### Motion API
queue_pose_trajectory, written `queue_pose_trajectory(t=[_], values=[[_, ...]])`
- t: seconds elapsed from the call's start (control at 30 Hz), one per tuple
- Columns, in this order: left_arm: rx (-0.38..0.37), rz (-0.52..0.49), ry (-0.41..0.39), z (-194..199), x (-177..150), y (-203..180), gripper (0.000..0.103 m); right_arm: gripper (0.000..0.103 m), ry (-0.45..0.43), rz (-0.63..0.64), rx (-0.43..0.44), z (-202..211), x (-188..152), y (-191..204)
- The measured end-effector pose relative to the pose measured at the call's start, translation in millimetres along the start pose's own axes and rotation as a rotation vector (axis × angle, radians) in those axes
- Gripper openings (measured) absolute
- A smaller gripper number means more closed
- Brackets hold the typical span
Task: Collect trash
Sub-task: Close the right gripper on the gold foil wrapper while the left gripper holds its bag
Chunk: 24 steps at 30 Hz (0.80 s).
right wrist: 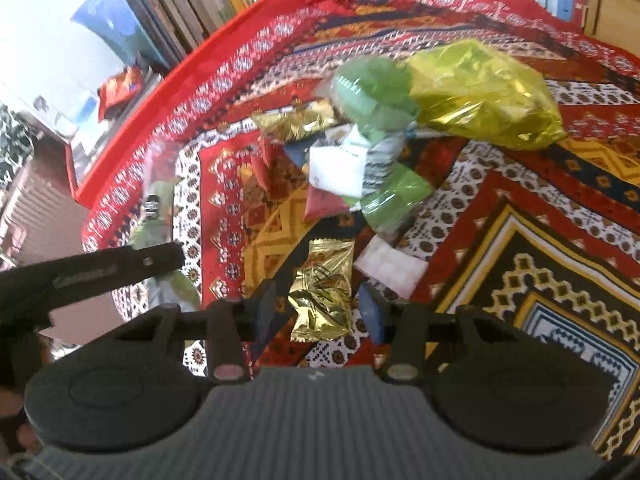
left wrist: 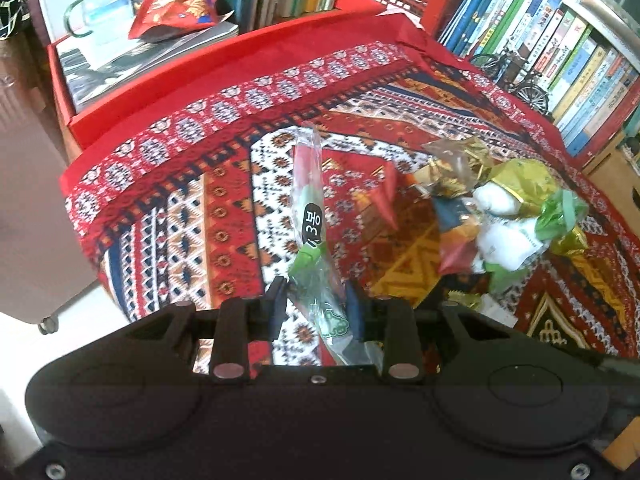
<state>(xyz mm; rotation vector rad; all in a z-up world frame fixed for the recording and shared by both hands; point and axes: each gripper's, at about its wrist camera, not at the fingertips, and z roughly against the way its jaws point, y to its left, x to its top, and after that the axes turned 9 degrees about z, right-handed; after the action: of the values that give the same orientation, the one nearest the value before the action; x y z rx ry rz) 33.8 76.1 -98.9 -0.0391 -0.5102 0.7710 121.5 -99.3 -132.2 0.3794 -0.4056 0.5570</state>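
My left gripper is open around a long clear plastic wrapper with green print and a black label; the wrapper runs between the jaws and stands up from the patterned cloth. A pile of trash of gold, green and white wrappers lies to its right. My right gripper is open around a gold foil wrapper that lies on the cloth between the jaws. Beyond it the same pile shows green, white and red wrappers and a big yellow-green foil bag. The left gripper's arm shows at the left.
A red patterned cloth covers the table. A red box with papers and a red snack bag stands at the back left. Bookshelves line the back and right. A small white packet lies near the right gripper.
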Motion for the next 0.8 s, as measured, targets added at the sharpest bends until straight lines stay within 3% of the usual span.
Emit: queue_pose_trajectory(t=[0.13,0.27,0.37,0.8], values=[[0.008,-0.001,0.010,0,-6,6,0.029,0.052,0.040,0.024,-0.035,-13,2,7],[0.009,-0.006,0.018,0,-11,7,0.029,0.030,0.059,0.055,-0.063,-17,3,12],[0.007,-0.012,0.024,-1,-13,7,0.029,0.026,0.058,0.051,-0.066,-16,4,12],[-0.033,-0.042,0.037,8,-23,17,0.029,0.024,0.021,0.032,-0.094,5,-8,26]])
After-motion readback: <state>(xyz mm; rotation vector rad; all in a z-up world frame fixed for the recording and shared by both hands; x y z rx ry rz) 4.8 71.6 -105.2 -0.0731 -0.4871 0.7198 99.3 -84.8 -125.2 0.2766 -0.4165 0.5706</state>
